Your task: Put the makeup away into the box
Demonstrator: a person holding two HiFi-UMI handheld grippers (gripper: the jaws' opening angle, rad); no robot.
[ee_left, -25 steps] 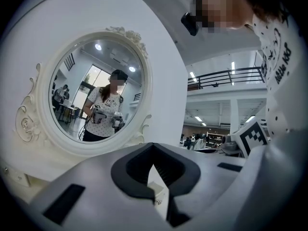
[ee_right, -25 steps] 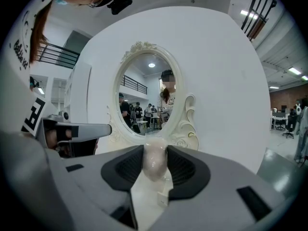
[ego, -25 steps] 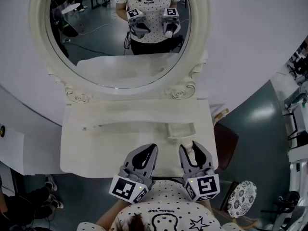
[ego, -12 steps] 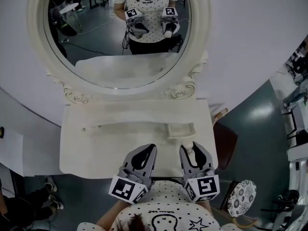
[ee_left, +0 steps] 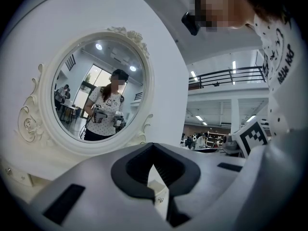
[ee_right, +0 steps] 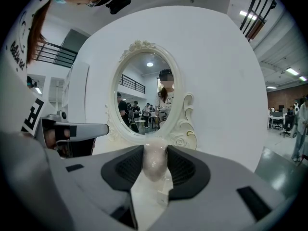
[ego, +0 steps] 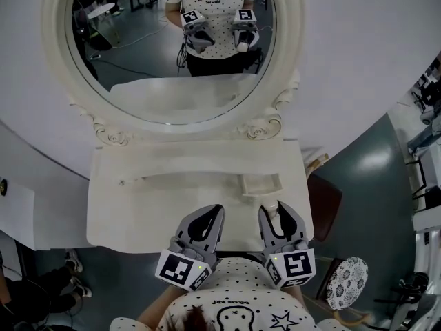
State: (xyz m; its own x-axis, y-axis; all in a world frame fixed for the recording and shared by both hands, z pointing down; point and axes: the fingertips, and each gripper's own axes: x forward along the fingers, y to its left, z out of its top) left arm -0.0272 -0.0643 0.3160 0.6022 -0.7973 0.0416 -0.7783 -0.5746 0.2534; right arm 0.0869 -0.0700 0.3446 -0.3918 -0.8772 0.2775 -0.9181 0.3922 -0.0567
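Head view. White worktop under an oval, scroll-framed mirror; grey-green floor to the right.
- Worktop nearly bare. One shallow cream box stands just ahead of the right claw, a touch to its left.
- Right claw pinches a pale rounded makeup item at its tips, over the near edge of the worktop.
- Left claw just beside it, tips together, nothing in it.

Left gripper view.
- Left claw pressed together at the tips, empty, pointing level.
- Mirror ahead and to its left, showing the person with both claws.
- Open hall with railings and ceiling lights to the right.

Right gripper view.
- Right claw: both pads bear on the makeup item, which stands upright between them, its top past the tips.
- Mirror straight ahead.
- White wall behind it; people at desks far right.

Judgement on the step: carrying the item to the box.
- Short reach forward.
- Keep the grip level so the smooth, rounded body doesn't slip.
- Get it over the box opening, lower it inside the walls, and only then spread the jaws.
- The box looks light and shallow, so a knock on its rim could shift it.
- The left claw is free to steady it.
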